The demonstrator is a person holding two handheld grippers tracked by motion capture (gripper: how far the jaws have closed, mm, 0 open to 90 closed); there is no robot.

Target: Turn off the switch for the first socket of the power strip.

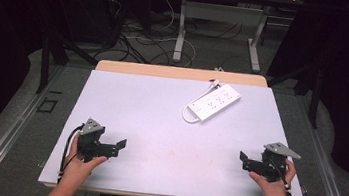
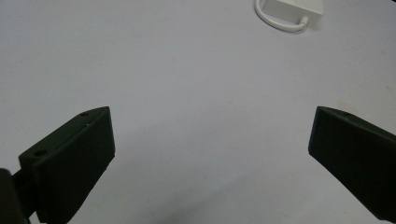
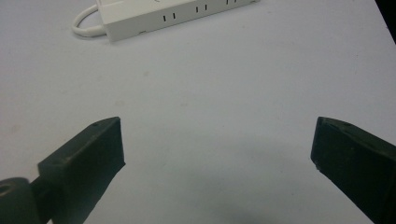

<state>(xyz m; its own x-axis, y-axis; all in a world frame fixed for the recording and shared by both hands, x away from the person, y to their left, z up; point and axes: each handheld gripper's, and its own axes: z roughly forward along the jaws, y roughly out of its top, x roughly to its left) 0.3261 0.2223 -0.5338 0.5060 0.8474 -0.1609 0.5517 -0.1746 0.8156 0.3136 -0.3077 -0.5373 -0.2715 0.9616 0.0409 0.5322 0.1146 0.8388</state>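
Grippers, left [image 1: 117, 147] and right [image 1: 245, 159], gape wide, holding nothing, at seven and four o'clock; white power strip [image 1: 214, 102] lies at one o'clock.

No legible text, labels or signs.

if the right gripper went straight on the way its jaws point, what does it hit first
Probably the power strip. In the right gripper view it lies ahead of the open right gripper, a little left of centre, with bare table between them. The gripper's height over the table is unclear, so it might pass over the strip.
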